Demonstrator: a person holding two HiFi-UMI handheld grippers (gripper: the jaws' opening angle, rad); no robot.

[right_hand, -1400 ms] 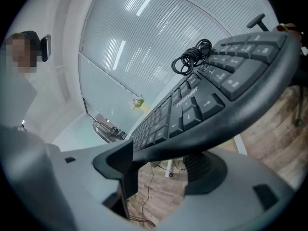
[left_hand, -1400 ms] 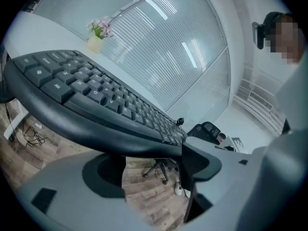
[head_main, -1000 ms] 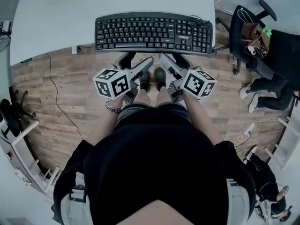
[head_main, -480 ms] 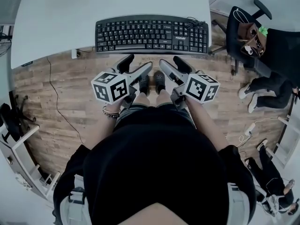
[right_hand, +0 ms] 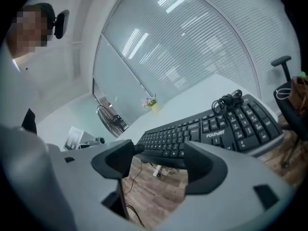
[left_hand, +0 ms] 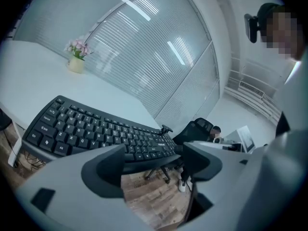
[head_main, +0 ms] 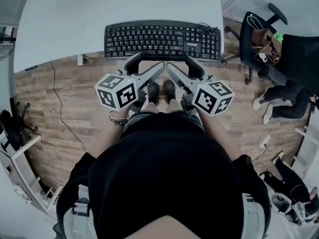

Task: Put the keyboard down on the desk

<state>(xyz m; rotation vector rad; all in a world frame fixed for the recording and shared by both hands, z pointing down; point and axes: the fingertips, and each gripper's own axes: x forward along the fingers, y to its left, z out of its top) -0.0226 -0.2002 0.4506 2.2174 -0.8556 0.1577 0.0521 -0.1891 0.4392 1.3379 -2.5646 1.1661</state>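
A: Pale desk (head_main: 99,19) across the top of the head view, with the black keyboard (head_main: 162,36) flat along its near edge. Set down already?

B: Looks so. Resting on the desk, front rim seemingly a touch past the edge, above the wood floor (head_main: 65,98). Held by nothing.

A: And since a second ago?

B: Backed off. Left gripper (head_main: 145,64) and right gripper (head_main: 182,66) right up at the keyboard's near rim then; drawn back toward the body now, just short of it, no contact. Confirmed in both gripper views: left jaws spread wide with only floor between them, right jaws likewise agape and empty.

A: Meaning for the task?

B: Probably done, bar pulling clear. Perhaps a nudge further onto the desk, should the overhang matter.

A: Anything legible?

B: "Founder" in white on the keyboard's right part, clearest in the right gripper view. Key legends too small to read. Black-and-white square markers on each gripper's cube, no words. Also a coiled cable (head_main: 207,29) bunched on the keyboard's far right corner.
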